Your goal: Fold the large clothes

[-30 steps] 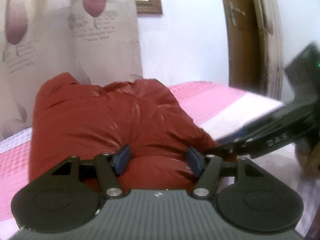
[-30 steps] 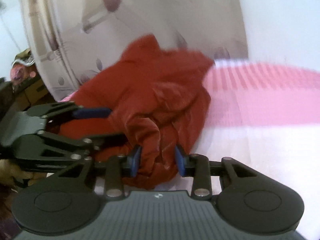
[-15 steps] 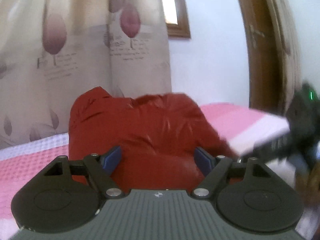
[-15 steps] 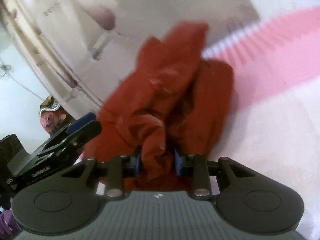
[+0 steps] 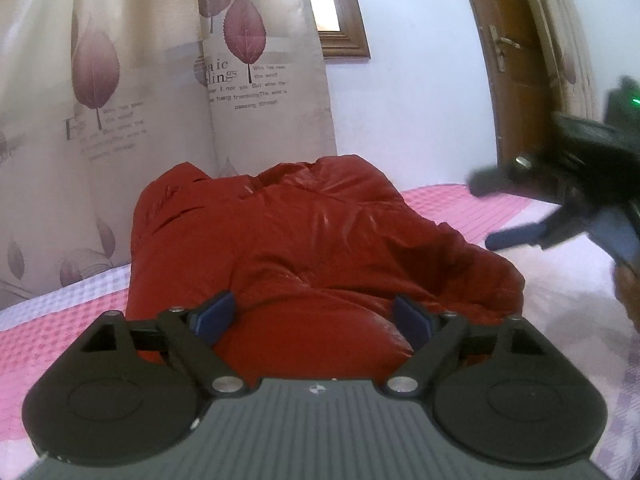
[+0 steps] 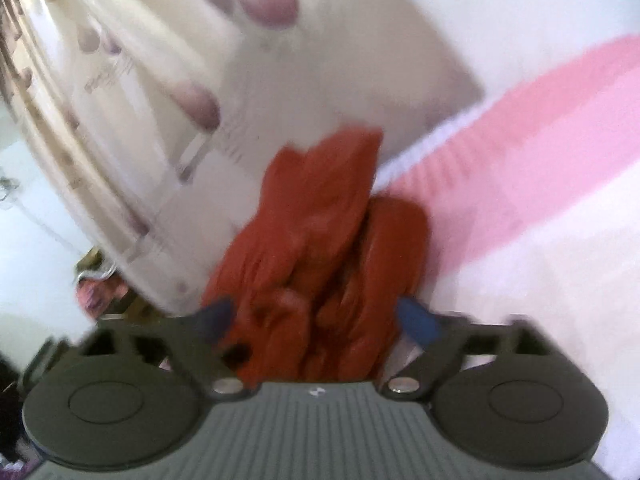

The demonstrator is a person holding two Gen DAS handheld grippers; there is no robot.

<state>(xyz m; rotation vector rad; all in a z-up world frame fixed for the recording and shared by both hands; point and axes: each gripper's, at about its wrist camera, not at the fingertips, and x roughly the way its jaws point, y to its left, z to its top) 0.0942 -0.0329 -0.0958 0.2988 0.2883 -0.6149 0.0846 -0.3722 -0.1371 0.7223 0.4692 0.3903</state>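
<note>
our left gripper [image 5: 312, 318] has just been opening. our right gripper [image 6: 318, 318] has just sprung wide, pads off everything.

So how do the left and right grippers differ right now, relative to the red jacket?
The left gripper looks level over the red jacket in a sharp view; the right gripper gives a tilted, blurred one. In the left wrist view the right gripper sits off to the side, clear of the fabric, while the left is right at the bundle. Shared: both have just been opening, blue pads spread, neither pressing the jacket lying on the bed.
</note>
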